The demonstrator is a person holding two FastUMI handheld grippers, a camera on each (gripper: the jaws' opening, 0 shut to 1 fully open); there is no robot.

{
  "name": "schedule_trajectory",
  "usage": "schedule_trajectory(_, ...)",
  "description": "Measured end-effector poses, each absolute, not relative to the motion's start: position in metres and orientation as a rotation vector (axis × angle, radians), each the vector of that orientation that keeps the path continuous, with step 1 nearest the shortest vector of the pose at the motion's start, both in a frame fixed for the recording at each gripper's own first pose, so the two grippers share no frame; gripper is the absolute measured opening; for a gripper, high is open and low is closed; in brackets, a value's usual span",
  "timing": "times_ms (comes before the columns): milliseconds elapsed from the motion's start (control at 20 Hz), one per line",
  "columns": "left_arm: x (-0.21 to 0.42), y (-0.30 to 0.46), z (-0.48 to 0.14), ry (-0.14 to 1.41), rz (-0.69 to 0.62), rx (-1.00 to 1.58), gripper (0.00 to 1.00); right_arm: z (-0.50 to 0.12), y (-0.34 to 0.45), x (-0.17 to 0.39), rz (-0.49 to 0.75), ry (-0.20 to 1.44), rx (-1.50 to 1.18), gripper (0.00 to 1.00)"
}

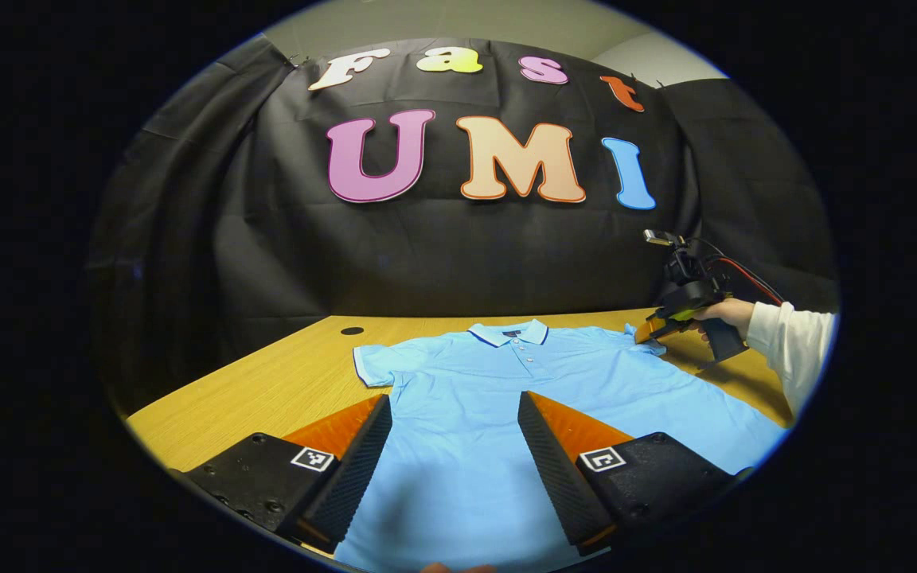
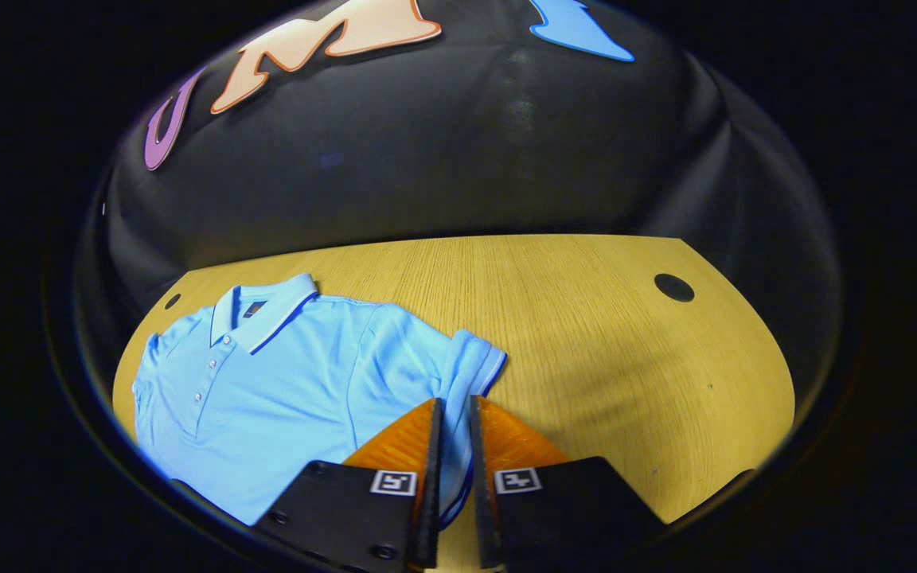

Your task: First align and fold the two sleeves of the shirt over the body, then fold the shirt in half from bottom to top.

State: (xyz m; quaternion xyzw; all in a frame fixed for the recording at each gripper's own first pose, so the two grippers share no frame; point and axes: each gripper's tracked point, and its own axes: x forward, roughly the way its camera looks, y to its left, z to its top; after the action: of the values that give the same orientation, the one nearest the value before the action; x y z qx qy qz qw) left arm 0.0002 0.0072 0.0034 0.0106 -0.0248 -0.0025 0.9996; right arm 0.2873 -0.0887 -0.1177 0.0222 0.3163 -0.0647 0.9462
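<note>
On table (image 1: 283,382), shirt (image 1: 474,398) flat, collar toward wall — left hand-held gripper (image 1: 454,430) open — right hand-held gripper (image 2: 452,434) pinching sleeve (image 2: 470,366)

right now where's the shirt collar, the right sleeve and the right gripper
shirt collar (image 1: 508,332), left gripper view, front band.
right sleeve (image 2: 470,362), right gripper view, cuff end.
right gripper (image 2: 454,430), right gripper view, between fingertips pinching the sleeve.

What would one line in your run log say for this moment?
stage: sleeve fold starting | right gripper: shut on right sleeve | left gripper: open above shirt | shirt flat on table
</note>
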Motion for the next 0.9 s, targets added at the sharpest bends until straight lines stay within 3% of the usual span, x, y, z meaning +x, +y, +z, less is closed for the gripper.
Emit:
schedule_trajectory(50,0.0,0.007,0.002,-0.049,-0.005,0.022,0.95,-0.118,-0.088,0.288,-0.135,0.64,0.042,0.11)
schedule_trajectory(100,0.001,0.007,0.003,-0.049,-0.005,0.022,0.95,-0.12,-0.089,0.289,-0.139,0.644,0.044,0.11)
schedule_trajectory(150,0.001,0.008,0.003,-0.05,-0.005,0.021,0.95,-0.118,-0.088,0.287,-0.143,0.643,0.046,0.04)
schedule_trajectory(450,0.0,0.008,0.002,-0.051,-0.004,0.023,0.95,-0.095,-0.06,0.29,-0.109,0.595,0.11,0.04)
schedule_trajectory(700,0.0,0.008,0.002,-0.054,-0.003,0.022,0.95,-0.06,0.003,0.29,0.03,0.494,0.153,0.04)
schedule_trajectory(900,-0.001,0.008,0.003,-0.061,-0.003,0.021,0.95,-0.067,0.059,0.283,0.162,0.498,0.168,0.04)
